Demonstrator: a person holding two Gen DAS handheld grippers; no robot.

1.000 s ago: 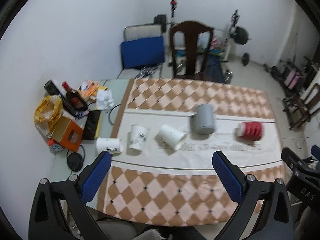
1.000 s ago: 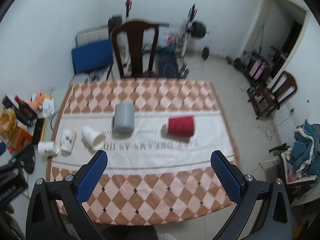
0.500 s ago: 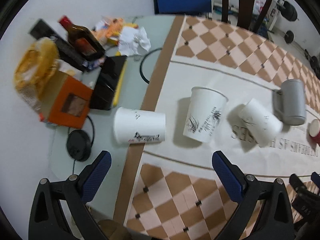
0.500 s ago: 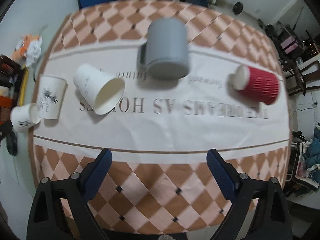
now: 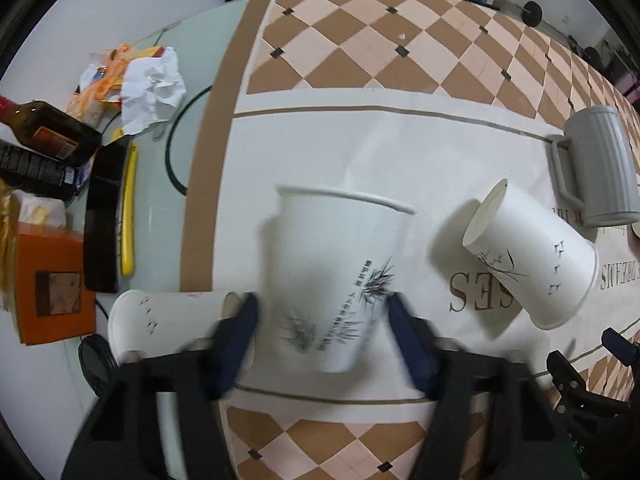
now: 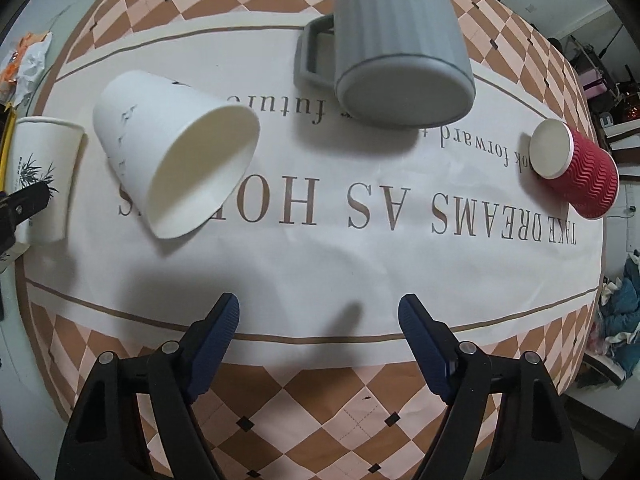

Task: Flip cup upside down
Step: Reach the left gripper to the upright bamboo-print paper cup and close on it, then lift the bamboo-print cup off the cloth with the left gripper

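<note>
An upright white paper cup with a bamboo print point(image 5: 340, 276) stands on the tablecloth point(image 5: 320, 152). My left gripper point(image 5: 320, 320) has its blue fingers point(image 5: 240, 332) on both sides of the cup's lower part, blurred and closing on it. The same cup shows at the left edge of the right wrist view point(image 6: 42, 176). My right gripper point(image 6: 319, 318) is open and empty above the cloth. A white paper cup point(image 6: 176, 160) lies on its side, as do a grey mug point(image 6: 396, 44) and a red ribbed cup point(image 6: 576, 172).
Another white cup point(image 5: 164, 316) lies on its side just left of my left fingers. Clutter sits at the table's left: an orange box point(image 5: 52, 280), a dark bottle point(image 5: 48, 128), a black case point(image 5: 106, 216), crumpled paper point(image 5: 152, 88).
Both grippers dropped toward the table. My left gripper moved onto the upright bamboo cup and its fingers narrowed around it. My right gripper came closer to the cloth and narrowed slightly.
</note>
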